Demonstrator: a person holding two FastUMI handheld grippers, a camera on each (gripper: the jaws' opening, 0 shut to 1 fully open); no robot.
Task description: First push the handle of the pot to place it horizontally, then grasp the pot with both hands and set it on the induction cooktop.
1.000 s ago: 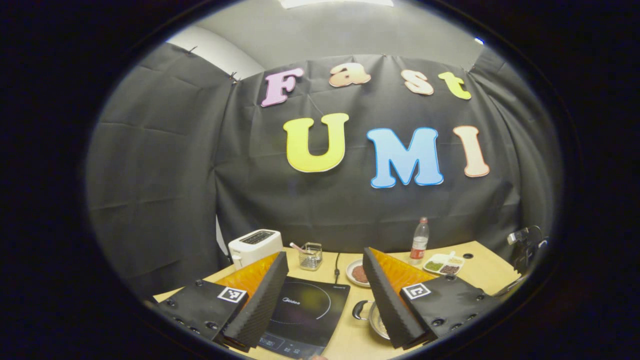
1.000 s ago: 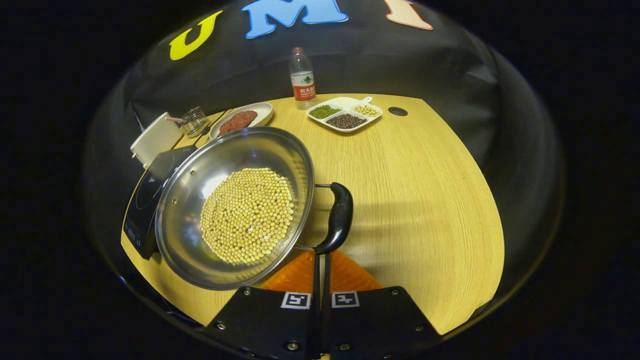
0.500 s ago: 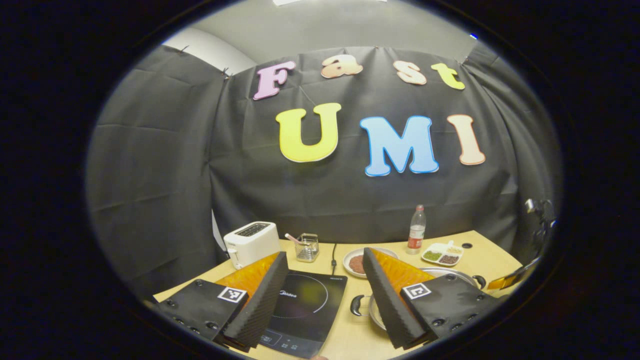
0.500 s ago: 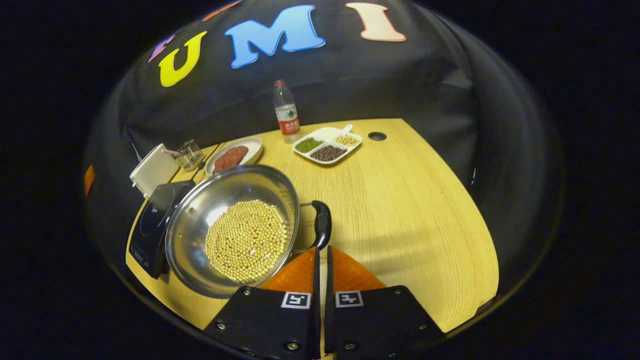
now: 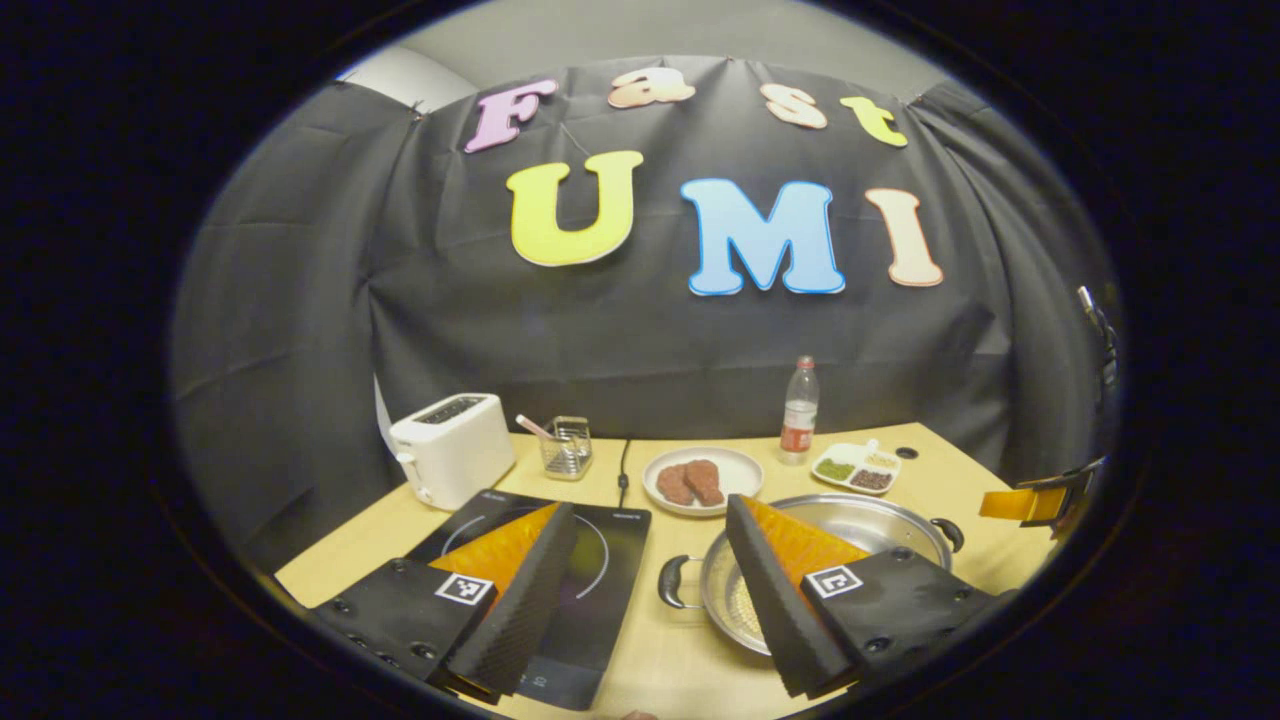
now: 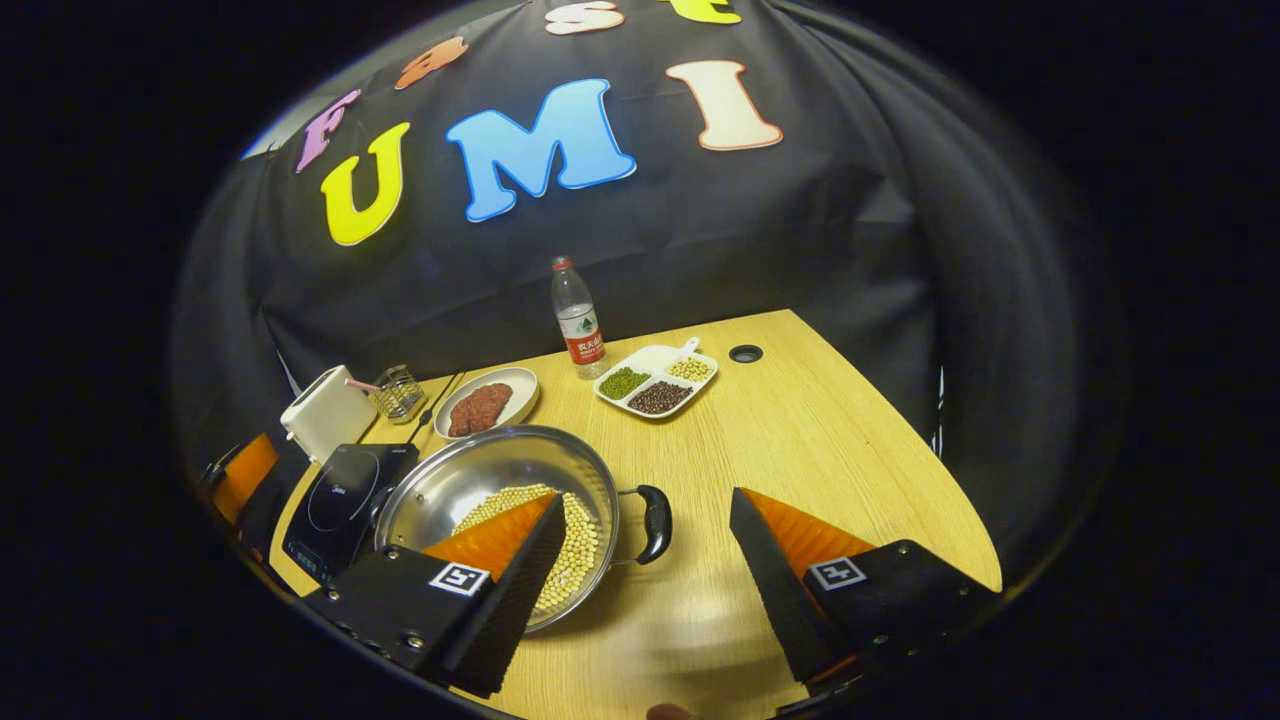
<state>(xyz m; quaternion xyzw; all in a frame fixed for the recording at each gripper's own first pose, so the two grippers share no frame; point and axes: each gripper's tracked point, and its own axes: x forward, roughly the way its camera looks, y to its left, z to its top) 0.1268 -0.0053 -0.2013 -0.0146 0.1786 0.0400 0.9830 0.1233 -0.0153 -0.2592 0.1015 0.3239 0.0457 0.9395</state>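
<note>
Steel pot sits on the wood table, lower left of centre in your right gripper view, w/ pale beans in its bottom. Its right handle is a dark loop at the rim, just left of frame centre. Cooktop lies flat just left of the pot; can't tell if they touch.

Your right gripper has its fingers wide apart, holding nothing. Left finger overlaps the pot's near rim in frame, right finger is over bare table, handle shows in the gap btw them.

In your left gripper view the left gripper is also spread wide & empty. Left finger overlaps the cooktop, right finger overlaps the pot. Pot's left handle shows btw the fingers, low centre.

Your other gripper shows at the right edge of the left gripper view.

Behind, along the cloth wall: toaster at left, wire basket, plate w/ meat, bottle, divided dish of beans to the right.
</note>
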